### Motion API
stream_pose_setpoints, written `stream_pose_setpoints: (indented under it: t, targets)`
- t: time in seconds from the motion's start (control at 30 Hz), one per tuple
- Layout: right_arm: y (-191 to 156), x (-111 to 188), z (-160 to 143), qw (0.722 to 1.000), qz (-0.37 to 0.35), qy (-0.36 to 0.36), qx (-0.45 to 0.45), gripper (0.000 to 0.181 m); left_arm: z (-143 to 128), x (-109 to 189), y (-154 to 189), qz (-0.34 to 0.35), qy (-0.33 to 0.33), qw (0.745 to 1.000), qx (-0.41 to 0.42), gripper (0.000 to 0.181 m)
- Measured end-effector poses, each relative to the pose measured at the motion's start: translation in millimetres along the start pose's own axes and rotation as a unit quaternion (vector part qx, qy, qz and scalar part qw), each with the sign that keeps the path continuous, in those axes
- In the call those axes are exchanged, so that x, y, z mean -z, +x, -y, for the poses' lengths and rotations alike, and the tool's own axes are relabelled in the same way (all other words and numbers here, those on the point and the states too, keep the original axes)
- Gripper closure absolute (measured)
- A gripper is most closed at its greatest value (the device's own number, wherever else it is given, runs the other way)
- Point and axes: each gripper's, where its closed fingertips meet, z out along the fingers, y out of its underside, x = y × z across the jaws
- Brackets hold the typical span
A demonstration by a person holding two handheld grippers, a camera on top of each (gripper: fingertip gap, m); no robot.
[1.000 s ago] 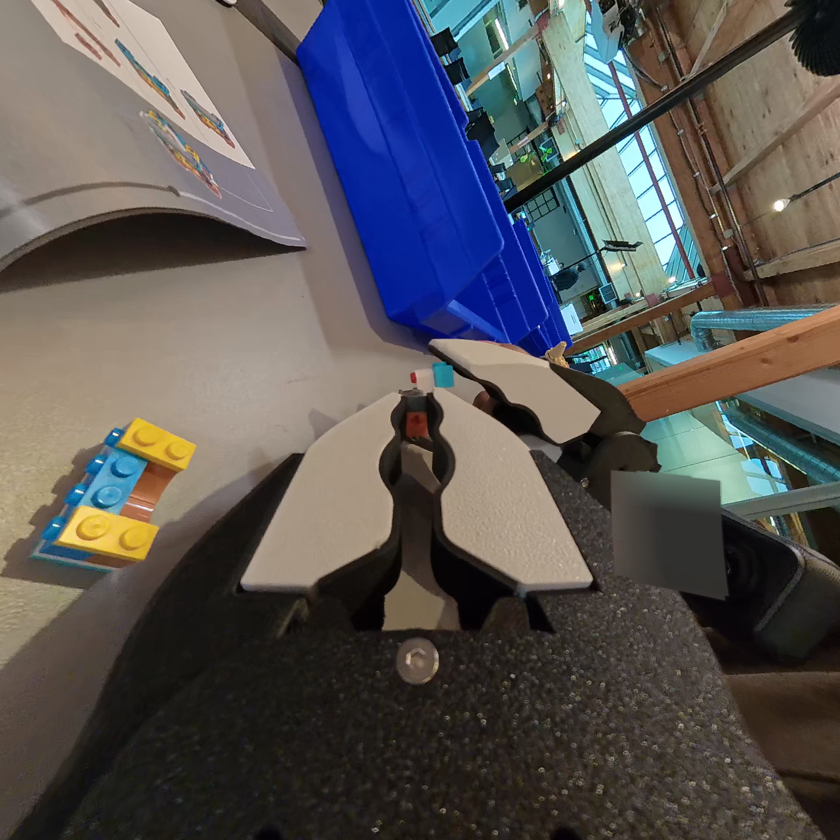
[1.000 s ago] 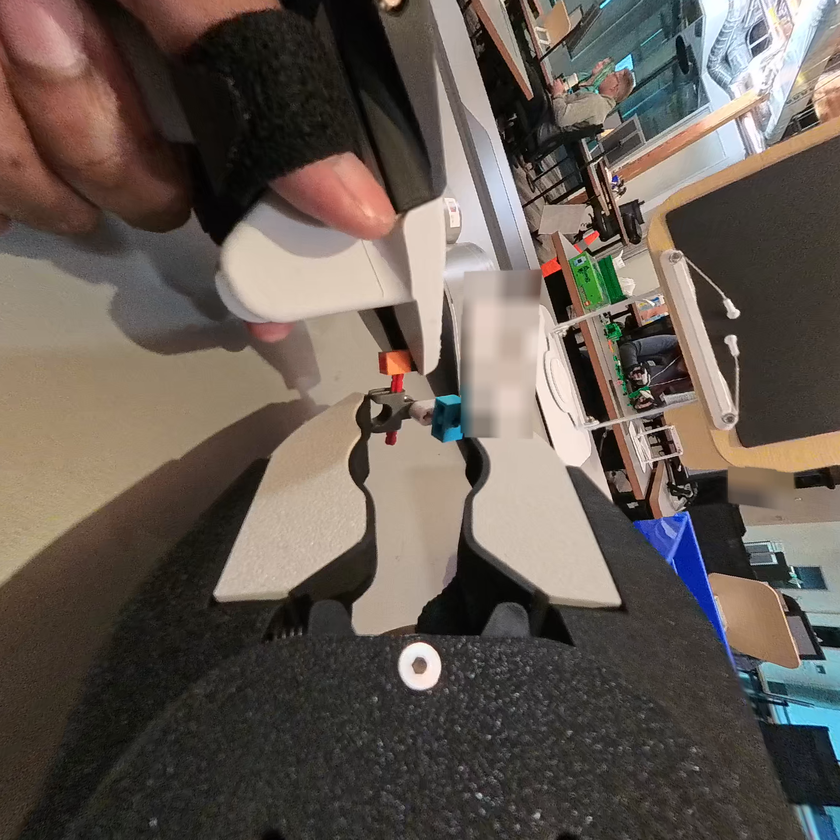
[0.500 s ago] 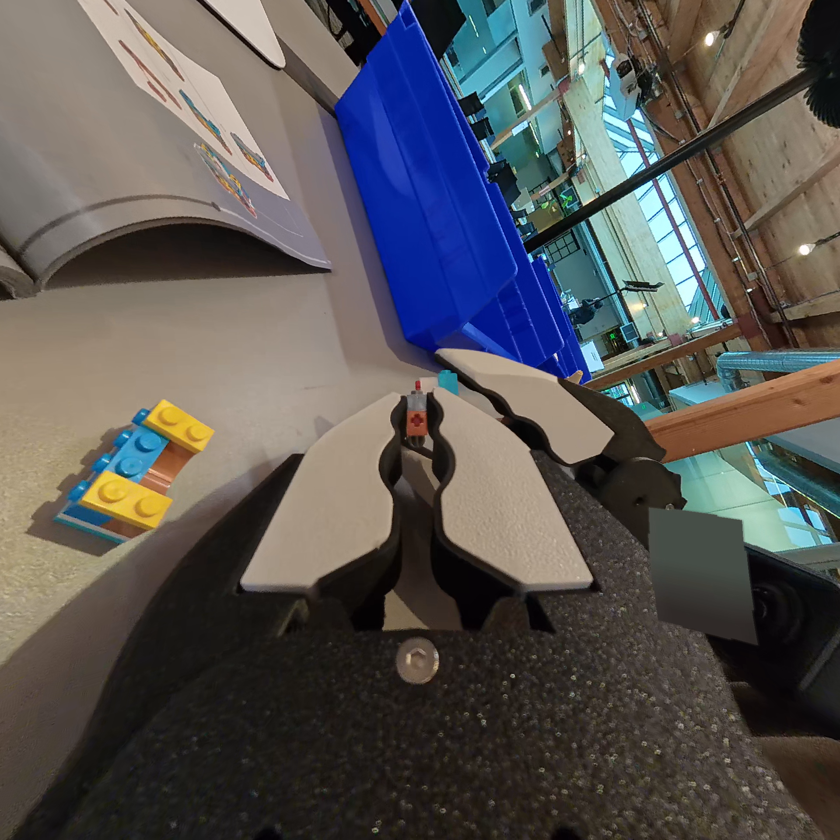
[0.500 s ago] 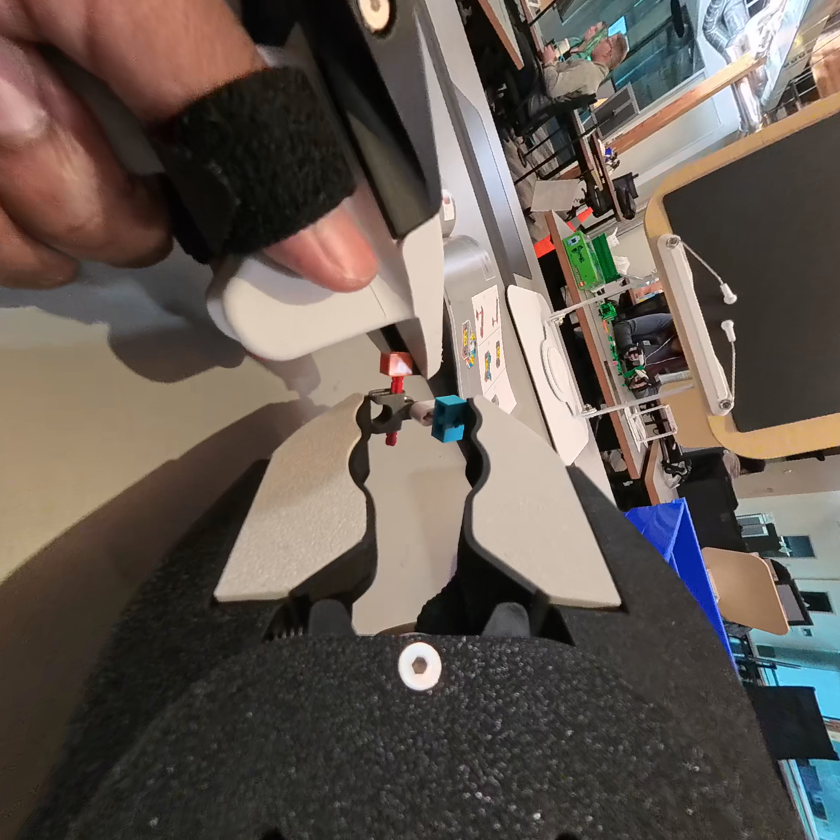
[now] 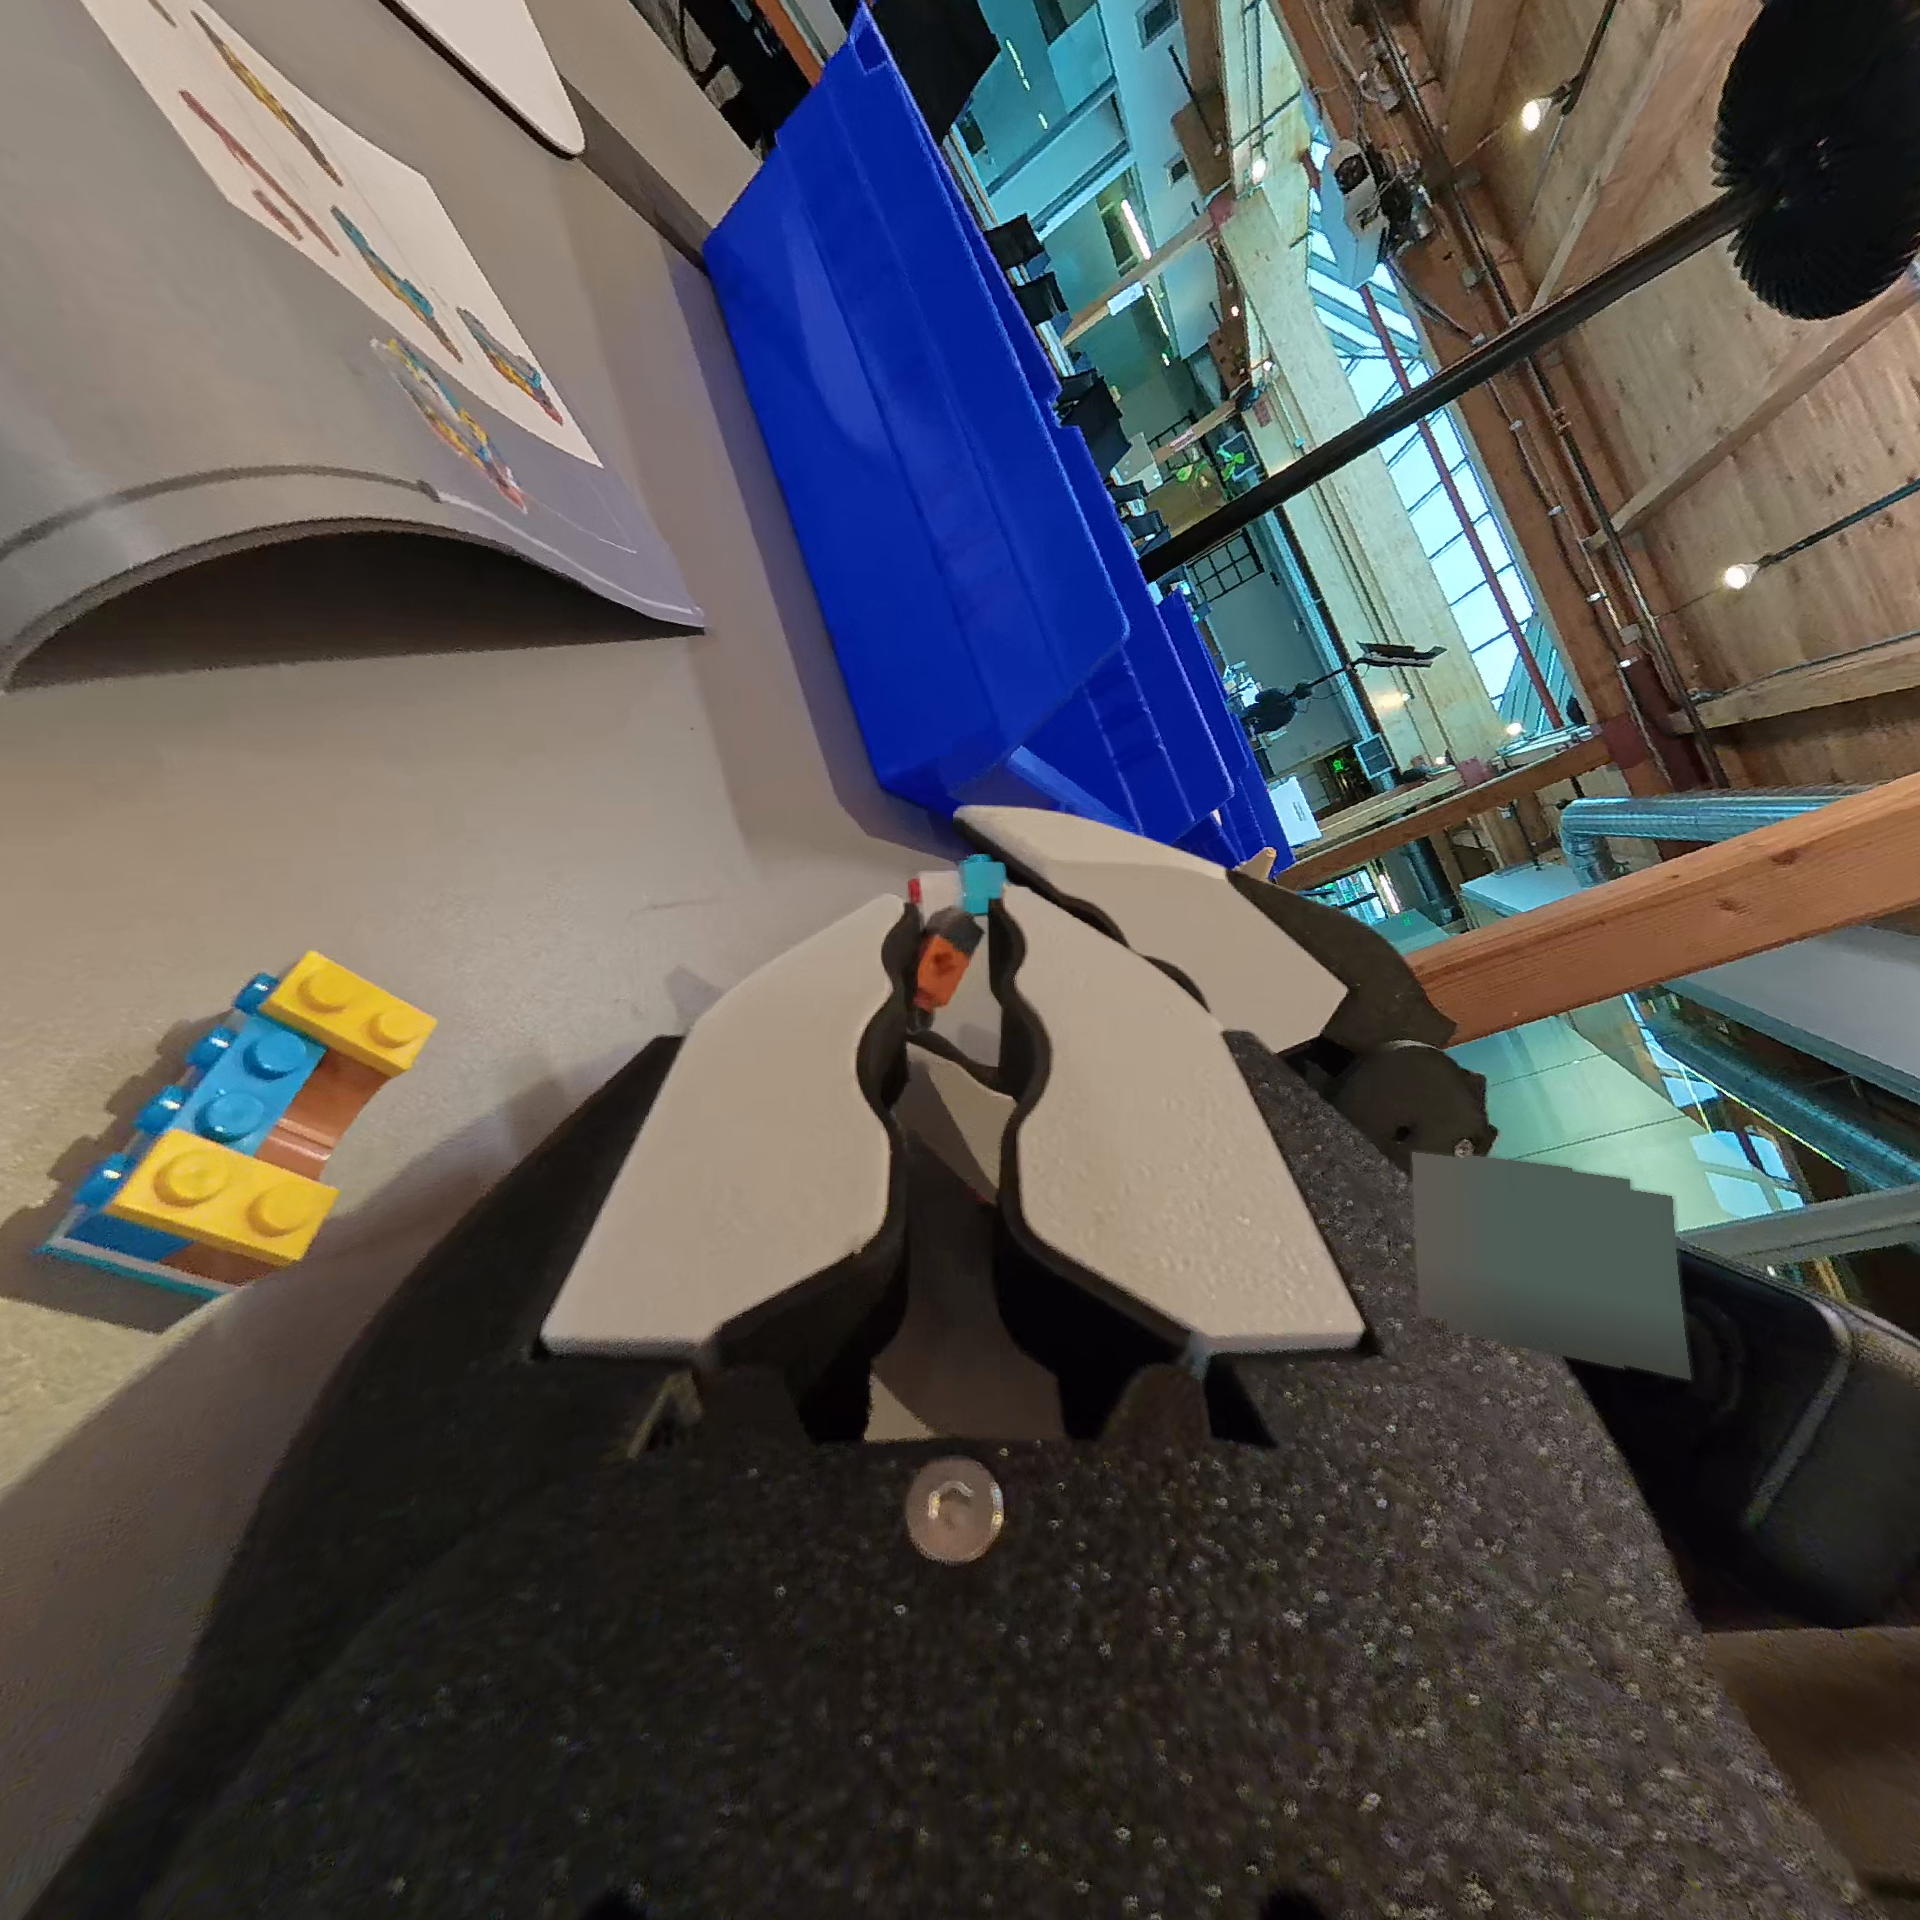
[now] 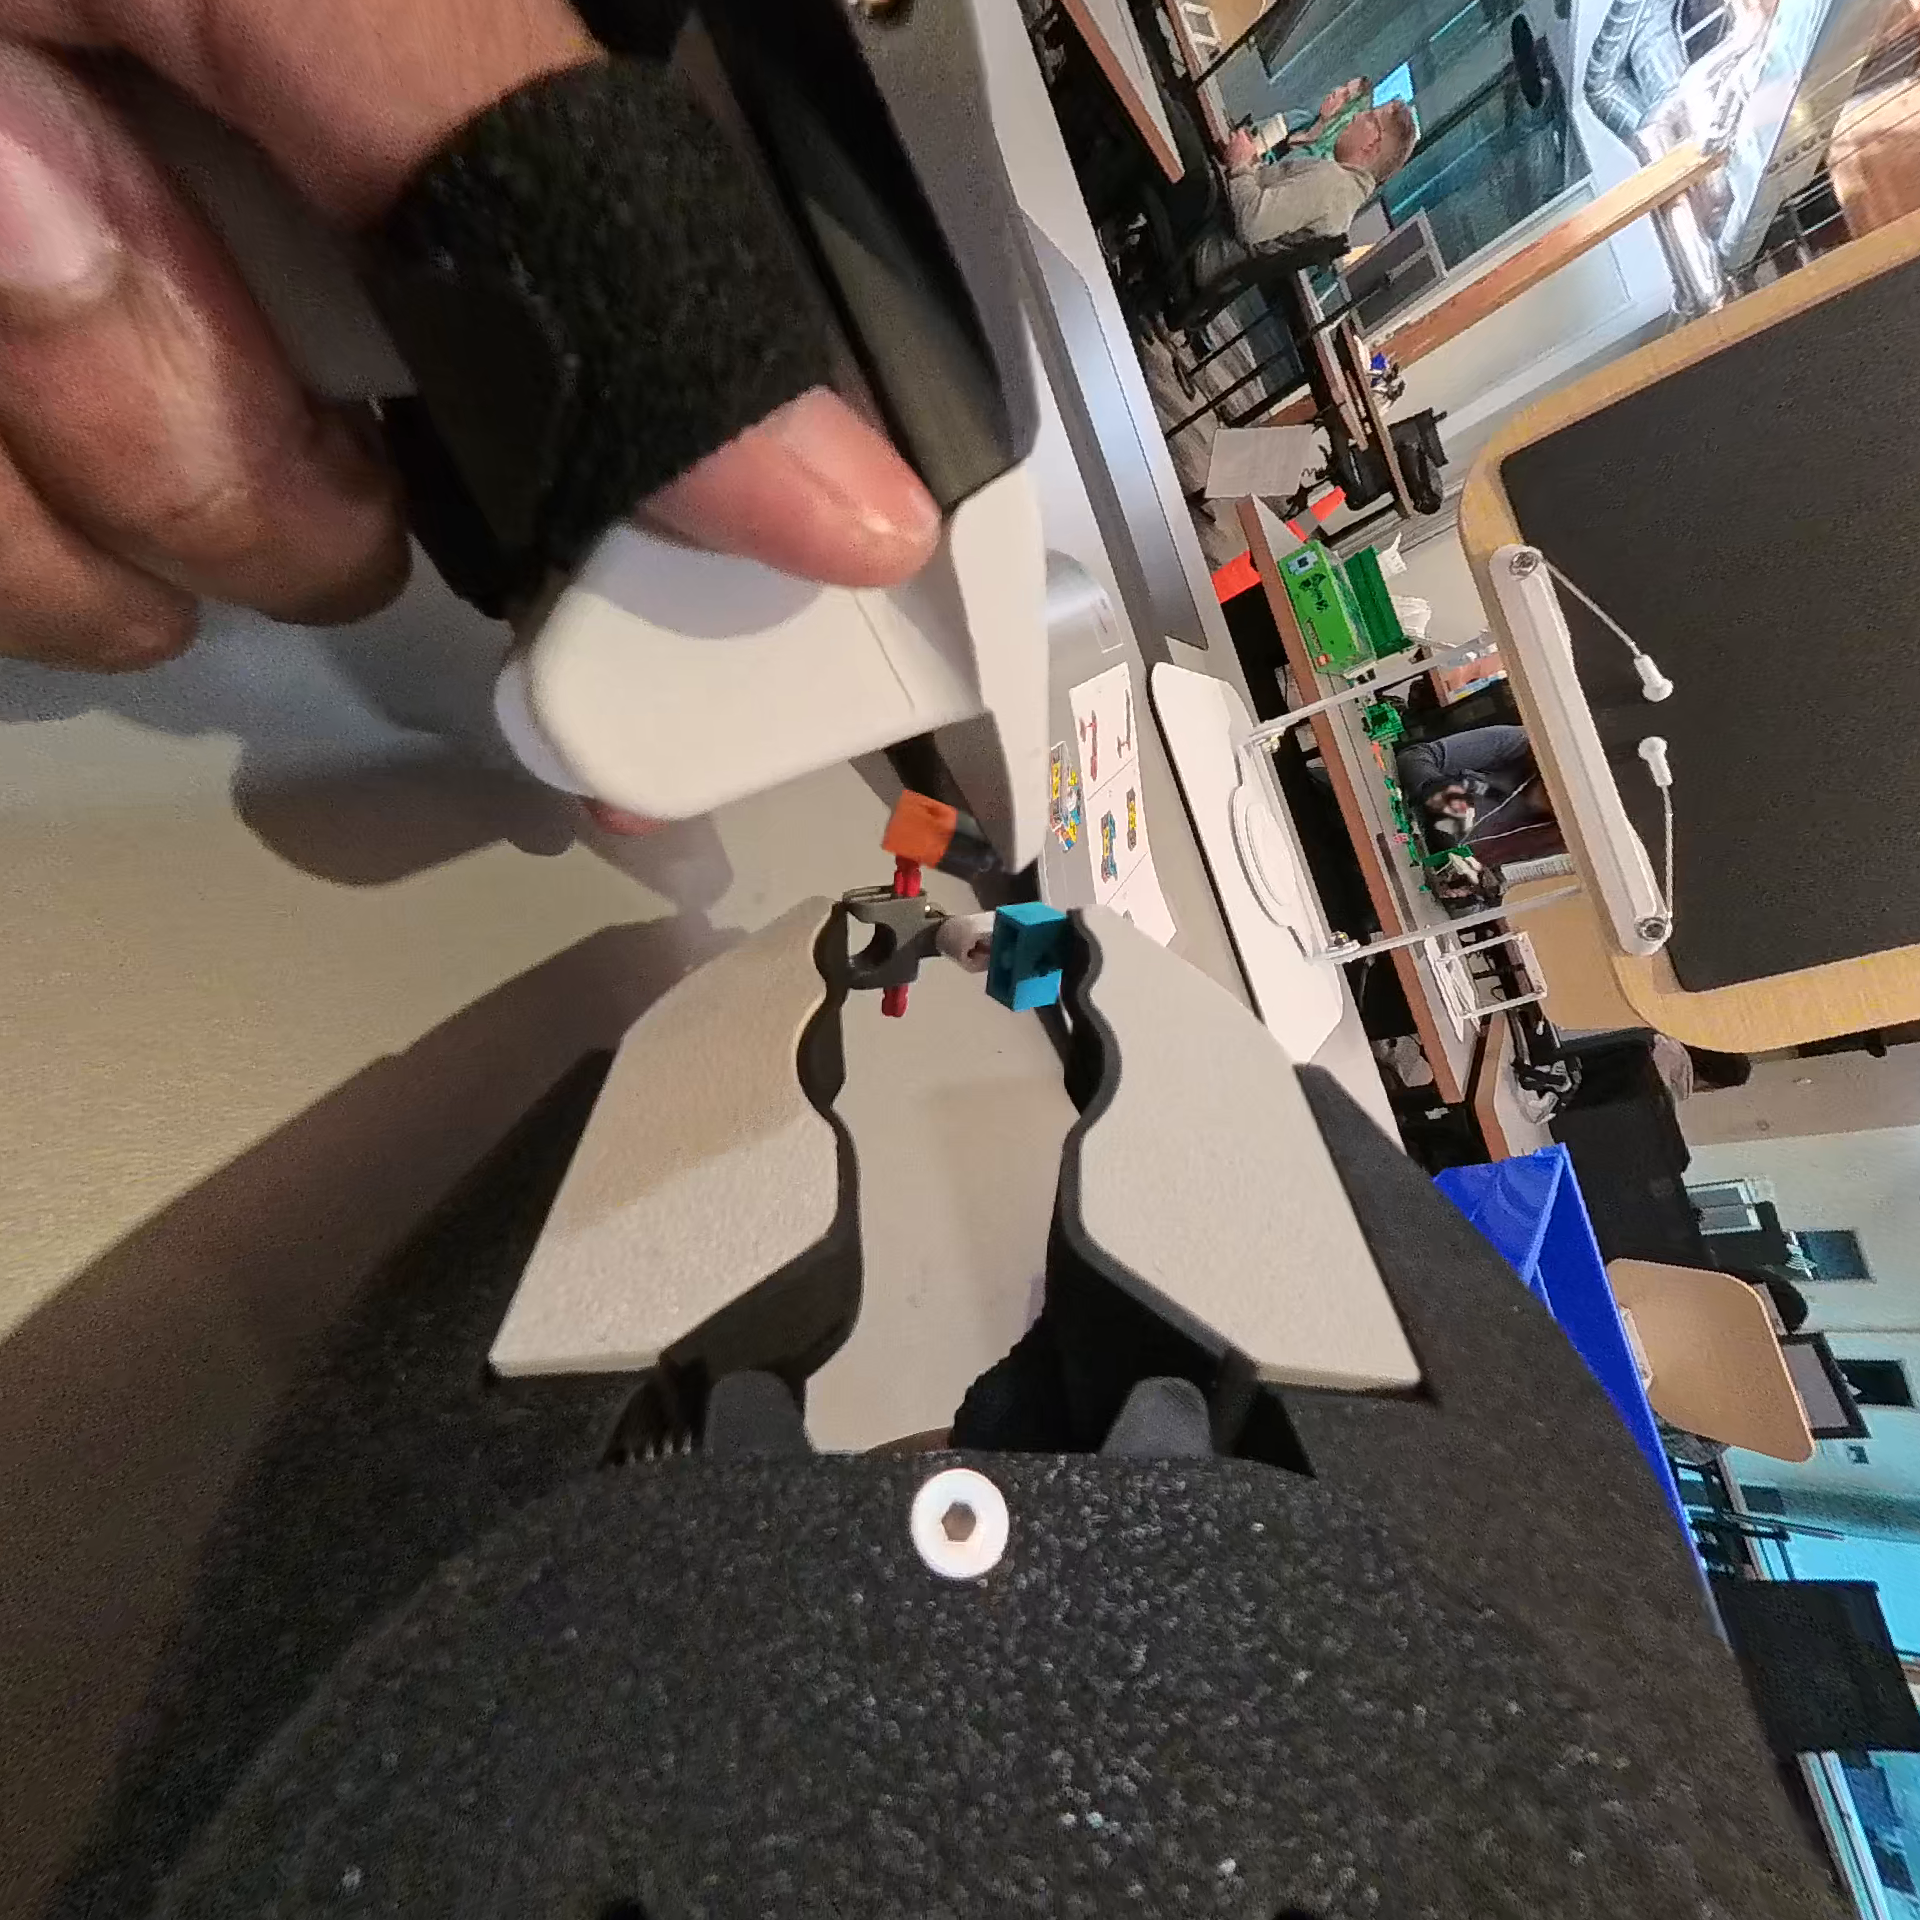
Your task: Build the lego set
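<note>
Lego base (image 5: pixel 234 1127), yellow and blue, sits on the table (image 5: pixel 436 831) at left of frame. Right gripper (image 6: pixel 956 951) clamps the small grey-and-blue assembly (image 6: pixel 961 951). Left gripper (image 5: pixel 948 961) pinches the orange piece (image 5: pixel 940 964). Risk: red pin (image 6: pixel 899 940) misaligned, so a push pops either part loose.
</note>
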Motion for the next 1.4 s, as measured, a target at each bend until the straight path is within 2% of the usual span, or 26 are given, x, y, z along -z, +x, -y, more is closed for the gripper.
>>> stream_pose_setpoints:
  t: [1.4]
  targets:
    - [10,6,5,0.996,0.014,0.043,-0.074,0.142,10,4,2,-0.016,0.022,1.000,0.001,0.171]
